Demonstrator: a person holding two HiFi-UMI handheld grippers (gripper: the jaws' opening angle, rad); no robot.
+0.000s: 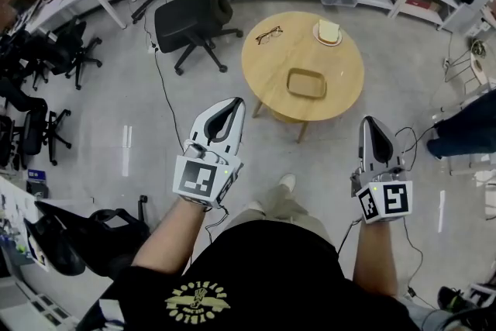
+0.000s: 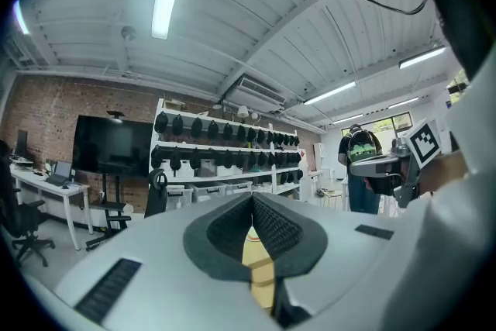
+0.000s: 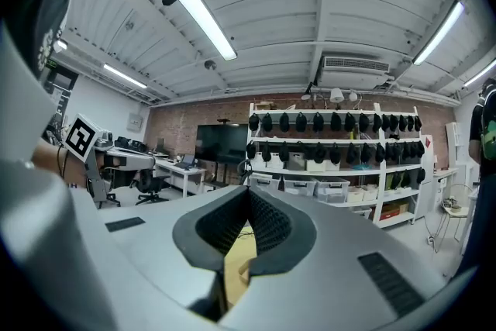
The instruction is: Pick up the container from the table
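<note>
A round wooden table stands on the grey floor ahead of the person, with a black office chair to its left. Nearer the camera, the left gripper and right gripper are held level. They are short of the table and well apart from everything on it. Both have their jaws fully together with nothing between them.

The container, a shallow tan rectangular tray, lies near the table's front edge and looks empty. Behind it sit a small plate carrying a pale item and a pair of glasses.

The container looks light and fairly stiff, with a thin raised rim. Pinching 1 long side wall, jaws astride the rim, seems the best hold. A gripper must open first.
</note>
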